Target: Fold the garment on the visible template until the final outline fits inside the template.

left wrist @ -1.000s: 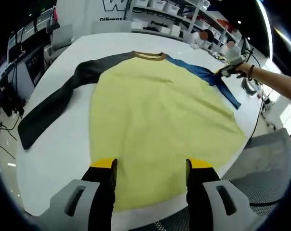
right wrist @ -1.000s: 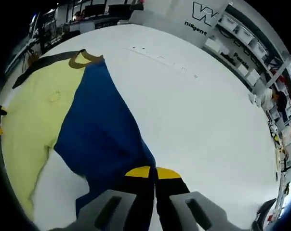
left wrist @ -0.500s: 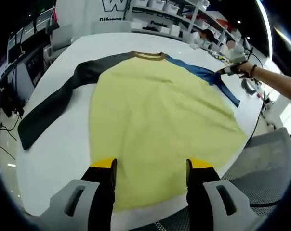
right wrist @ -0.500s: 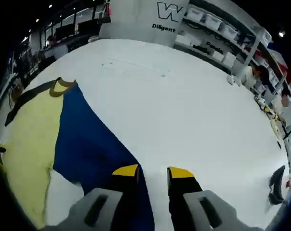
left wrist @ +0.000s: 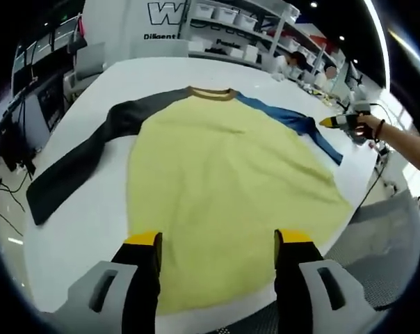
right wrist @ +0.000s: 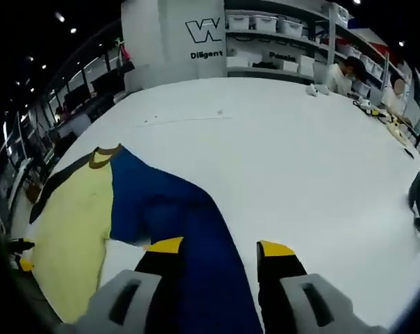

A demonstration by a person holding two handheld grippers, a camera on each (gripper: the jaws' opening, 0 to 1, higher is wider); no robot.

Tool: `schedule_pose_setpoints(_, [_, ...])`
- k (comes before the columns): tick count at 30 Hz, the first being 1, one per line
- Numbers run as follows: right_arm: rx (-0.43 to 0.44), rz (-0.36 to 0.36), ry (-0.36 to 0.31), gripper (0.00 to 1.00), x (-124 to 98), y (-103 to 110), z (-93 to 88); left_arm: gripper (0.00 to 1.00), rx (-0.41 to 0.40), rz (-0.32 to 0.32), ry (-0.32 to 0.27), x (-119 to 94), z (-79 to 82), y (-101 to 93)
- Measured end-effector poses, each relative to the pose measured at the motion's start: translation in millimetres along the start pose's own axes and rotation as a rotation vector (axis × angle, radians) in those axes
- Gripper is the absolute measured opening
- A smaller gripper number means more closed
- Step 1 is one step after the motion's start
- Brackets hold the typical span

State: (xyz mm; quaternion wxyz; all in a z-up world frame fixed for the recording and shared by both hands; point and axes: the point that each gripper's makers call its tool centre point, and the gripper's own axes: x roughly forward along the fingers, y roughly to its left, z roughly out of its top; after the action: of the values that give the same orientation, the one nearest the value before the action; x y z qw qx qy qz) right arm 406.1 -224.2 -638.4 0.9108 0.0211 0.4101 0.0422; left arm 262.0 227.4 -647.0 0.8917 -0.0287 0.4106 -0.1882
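Blue sleeve (right wrist: pixel 196 229) runs lengthwise between my open, empty right tool (right wrist: pixel 220 248); left tool (left wrist: pixel 219 240) open over hem, empty.

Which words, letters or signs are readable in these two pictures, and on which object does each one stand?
"W": a large letter on the white wall panel behind the table, cut off in the left gripper view.
"Diligent": smaller print under that letter on the same panel; the words after it are too blurred to read.
Shelf bins: no label is legible.
Garment: no print is visible.
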Motion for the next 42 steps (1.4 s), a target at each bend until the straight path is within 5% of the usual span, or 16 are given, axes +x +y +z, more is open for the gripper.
schedule_pose_setpoints(10, [0.023, -0.002, 0.057, 0.6, -14.6, 1.8, -38.4, 0.78, -0.008, 0.015, -0.066, -4.4, 13.4, 2.8])
schedule_pose_setpoints(19, [0.098, -0.044, 0.097, 0.6, -21.2, -5.0, -65.6, 0.83, -0.04, 0.045, -0.12, -8.9, 23.0, 10.0])
schedule_pose_setpoints(29, [0.088, -0.091, 0.092, 0.43, -28.4, -10.1, -76.9, 0.85, -0.078, 0.046, -0.141, -9.6, 25.9, 11.8])
schedule_pose_setpoints(34, [0.006, -0.145, 0.095, 0.29, -32.8, -16.3, -83.5, 0.83, -0.078, 0.045, -0.141, -9.2, 26.0, 11.9])
schedule_pose_setpoints(37, [0.042, -0.145, 0.087, 0.26, -32.4, -16.8, -82.3, 0.82, -0.068, 0.044, -0.127, -7.8, 23.8, 10.7])
schedule_pose_setpoints(42, [0.005, -0.156, 0.106, 0.0, -33.3, -21.1, -83.9, 0.81, -0.07, 0.04, -0.127, -8.0, 23.6, 10.7])
